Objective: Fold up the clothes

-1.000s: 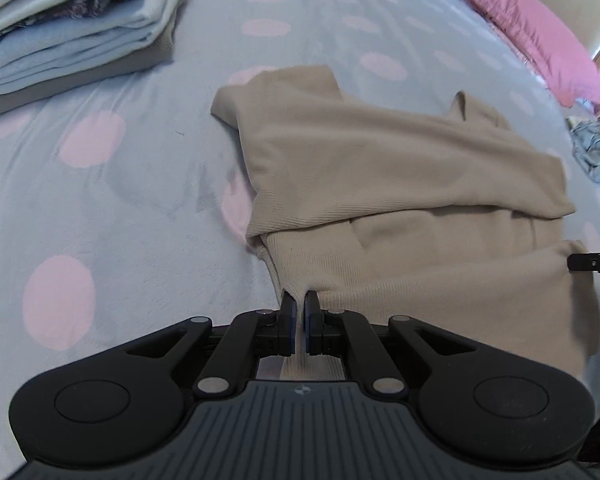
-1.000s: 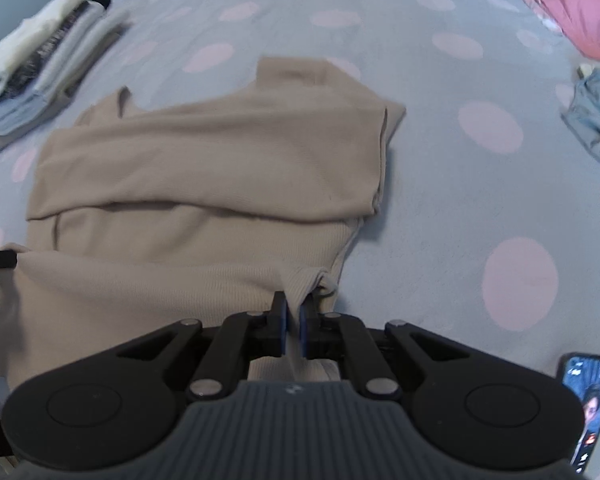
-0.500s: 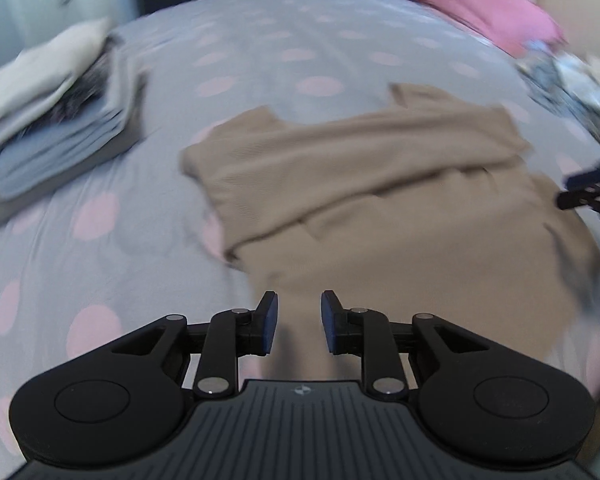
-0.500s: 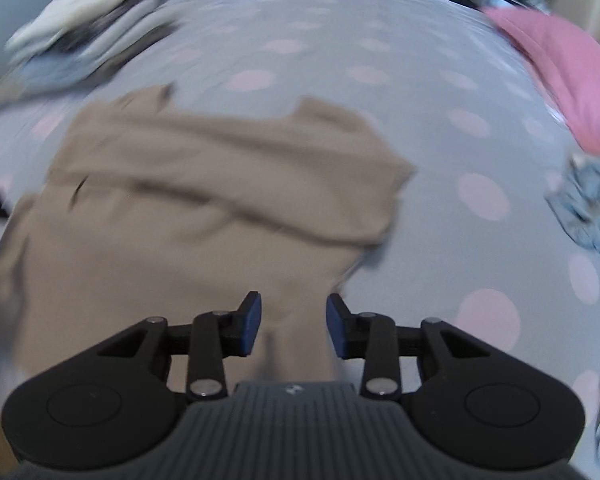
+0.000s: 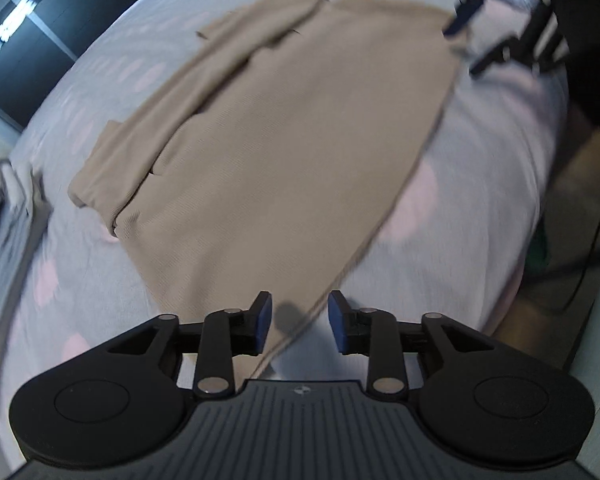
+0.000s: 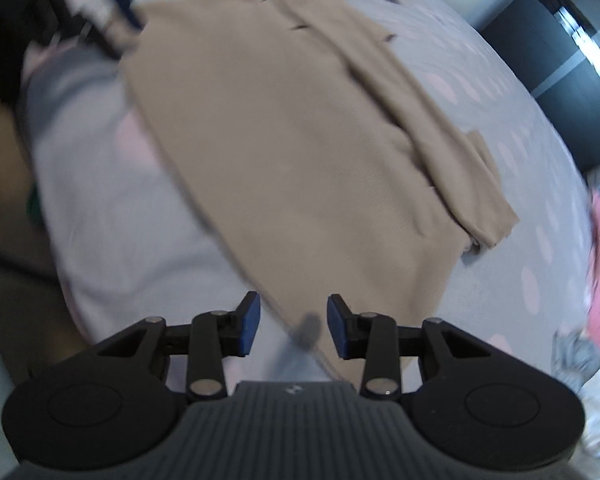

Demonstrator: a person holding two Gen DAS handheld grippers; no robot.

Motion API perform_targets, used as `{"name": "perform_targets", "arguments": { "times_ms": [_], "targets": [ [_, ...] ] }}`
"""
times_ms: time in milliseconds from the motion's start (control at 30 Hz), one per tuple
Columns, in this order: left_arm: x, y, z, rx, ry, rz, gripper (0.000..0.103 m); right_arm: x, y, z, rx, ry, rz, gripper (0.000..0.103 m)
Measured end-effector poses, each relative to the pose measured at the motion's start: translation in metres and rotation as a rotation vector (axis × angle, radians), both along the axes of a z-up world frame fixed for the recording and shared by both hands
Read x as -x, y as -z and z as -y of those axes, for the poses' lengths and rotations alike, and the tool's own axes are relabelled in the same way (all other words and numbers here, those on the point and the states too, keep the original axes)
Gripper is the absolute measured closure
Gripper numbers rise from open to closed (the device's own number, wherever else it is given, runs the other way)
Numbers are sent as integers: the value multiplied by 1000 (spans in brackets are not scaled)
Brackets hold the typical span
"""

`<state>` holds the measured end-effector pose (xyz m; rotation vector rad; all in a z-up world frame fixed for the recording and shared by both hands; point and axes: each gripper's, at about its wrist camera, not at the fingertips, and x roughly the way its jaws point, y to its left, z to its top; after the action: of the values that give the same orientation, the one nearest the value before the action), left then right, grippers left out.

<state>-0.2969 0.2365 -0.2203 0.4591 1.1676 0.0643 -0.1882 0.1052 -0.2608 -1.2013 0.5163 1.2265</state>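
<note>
A beige sweater [image 5: 284, 128] is spread flat on a grey bedspread [image 5: 480, 184] dotted with pink. The left gripper [image 5: 300, 318] and right gripper [image 6: 293, 320] are held open, empty, over its near hem.

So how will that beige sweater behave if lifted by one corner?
The beige sweater is probably floppy: it lies flat with soft folded layers. It likely drapes and unfolds when lifted, since the folded sleeve rests loose. The knit looks grippy, not slippery.
</note>
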Motion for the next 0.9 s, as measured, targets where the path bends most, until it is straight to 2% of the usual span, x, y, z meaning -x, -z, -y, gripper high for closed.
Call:
{"name": "perform_targets", "arguments": {
  "times_ms": [200, 467, 633, 700, 800, 867, 900],
  "targets": [
    [13, 16, 13, -142, 78, -20, 54, 10, 15, 17, 36, -77, 130, 59],
    [13, 41, 16, -356, 129, -33, 54, 19, 49, 27, 78, -198, 378, 58],
    [11, 46, 21, -382, 166, -51, 81, 26, 62, 30, 74, -262, 487, 64],
    [12, 45, 21, -370, 155, -48, 86, 26, 64, 31, 70, -272, 516, 65],
    [10, 38, 12, -309, 80, -31, 94, 26, 65, 33, 71, -281, 558, 69],
    [9, 29, 6, -277, 29, -18, 99, 28, 65, 33, 87, -269, 564, 100],
    [9, 25, 3, -262, 8, -9, 100, 28, 63, 33, 88, -258, 562, 99]
  ]
}}
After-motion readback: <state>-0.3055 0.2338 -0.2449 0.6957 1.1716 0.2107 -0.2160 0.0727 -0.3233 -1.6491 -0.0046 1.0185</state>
